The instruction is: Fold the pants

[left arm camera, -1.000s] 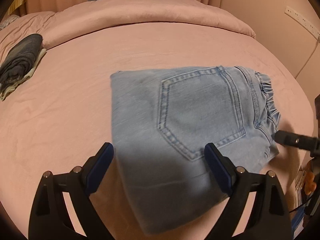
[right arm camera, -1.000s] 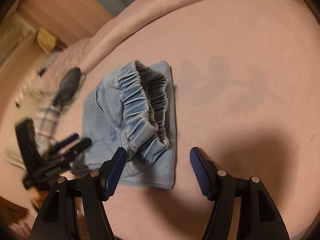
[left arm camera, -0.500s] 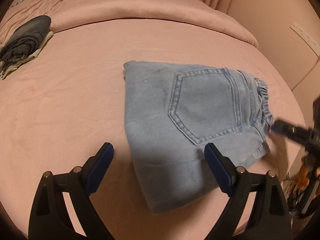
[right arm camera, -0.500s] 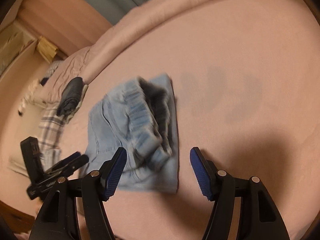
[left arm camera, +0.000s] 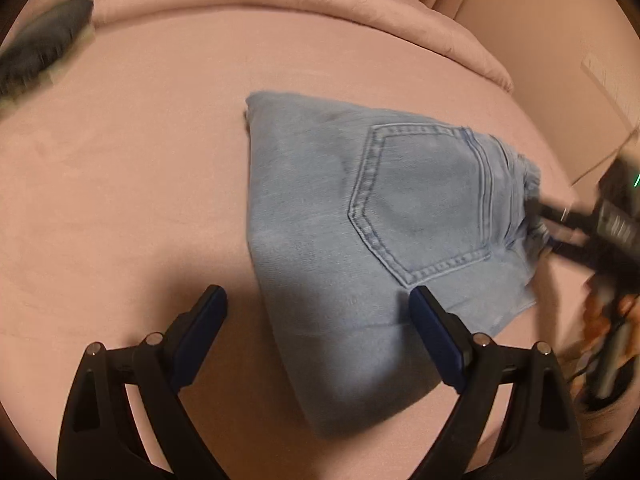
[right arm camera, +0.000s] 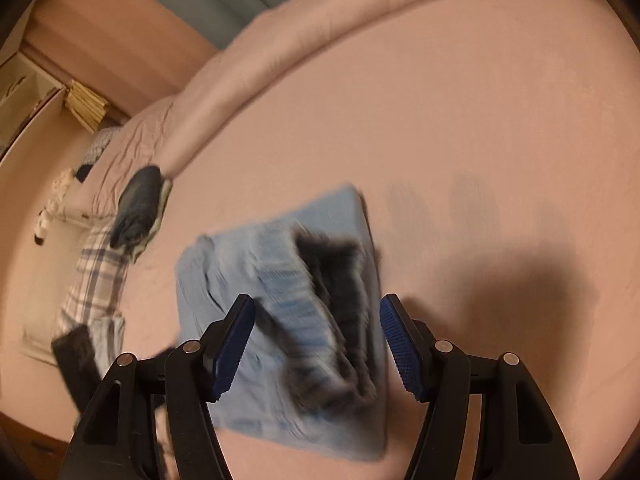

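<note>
Left wrist view: the left tongs gape wide and empty just above the near edge of the folded light-blue jeans, which lie on the pink bed, back pocket up. The right tongs reach in, blurred, at the elastic waistband; whether they grip cannot be told here.

Right wrist view: the right tongs stand wide, straddling the gathered waistband without pinching it. A dark folded garment lies well apart.

The jeans look nearly done. For any last tidying, I would bite through all waistband layers together and keep the left tongs low, so the stack stays square.
</note>
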`<state>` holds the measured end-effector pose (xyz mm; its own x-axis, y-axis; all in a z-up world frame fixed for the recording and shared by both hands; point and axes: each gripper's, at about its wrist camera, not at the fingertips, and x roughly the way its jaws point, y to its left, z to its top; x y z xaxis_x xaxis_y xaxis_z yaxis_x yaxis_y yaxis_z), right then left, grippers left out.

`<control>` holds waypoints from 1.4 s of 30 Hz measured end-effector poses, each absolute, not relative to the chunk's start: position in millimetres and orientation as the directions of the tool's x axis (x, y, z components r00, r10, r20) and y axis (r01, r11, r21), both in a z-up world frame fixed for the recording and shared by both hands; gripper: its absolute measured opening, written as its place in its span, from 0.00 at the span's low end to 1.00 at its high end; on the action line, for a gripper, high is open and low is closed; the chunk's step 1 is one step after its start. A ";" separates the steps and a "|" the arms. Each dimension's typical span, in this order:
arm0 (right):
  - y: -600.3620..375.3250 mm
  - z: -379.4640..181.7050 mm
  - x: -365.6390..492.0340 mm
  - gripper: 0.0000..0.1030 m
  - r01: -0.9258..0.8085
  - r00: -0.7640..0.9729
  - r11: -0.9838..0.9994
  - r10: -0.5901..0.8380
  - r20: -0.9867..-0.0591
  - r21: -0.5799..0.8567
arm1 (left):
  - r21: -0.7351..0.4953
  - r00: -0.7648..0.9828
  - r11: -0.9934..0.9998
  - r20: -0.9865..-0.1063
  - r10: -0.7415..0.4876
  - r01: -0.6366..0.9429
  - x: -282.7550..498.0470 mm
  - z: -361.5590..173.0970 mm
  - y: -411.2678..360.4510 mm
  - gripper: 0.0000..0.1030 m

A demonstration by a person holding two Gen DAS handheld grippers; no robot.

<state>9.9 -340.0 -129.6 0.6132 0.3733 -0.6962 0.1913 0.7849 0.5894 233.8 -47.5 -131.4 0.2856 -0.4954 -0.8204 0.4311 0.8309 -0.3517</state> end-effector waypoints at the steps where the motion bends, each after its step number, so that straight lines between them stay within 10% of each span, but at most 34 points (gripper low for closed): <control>1: -343.1 -137.9 8.7 0.66 0.195 0.591 0.764 0.409 -0.695 0.615 | -0.401 0.258 0.818 -0.810 -0.527 0.413 239.1 -133.4 -44.4 0.90; 21: -343.5 -161.3 30.5 0.84 0.095 0.449 0.640 0.656 -0.606 0.763 | -0.790 0.047 0.577 -0.582 -0.812 0.207 290.4 -143.8 -54.2 0.94; 38: -327.7 -153.3 37.5 0.85 0.094 0.517 0.697 0.576 -0.634 0.710 | -0.740 0.056 0.624 -0.632 -0.773 0.250 293.2 -141.6 -82.8 0.93; 42: -329.4 -153.4 33.1 0.85 0.082 0.534 0.691 0.578 -0.617 0.718 | -0.698 0.081 0.656 -0.665 -0.743 0.286 287.8 -140.4 -77.9 0.71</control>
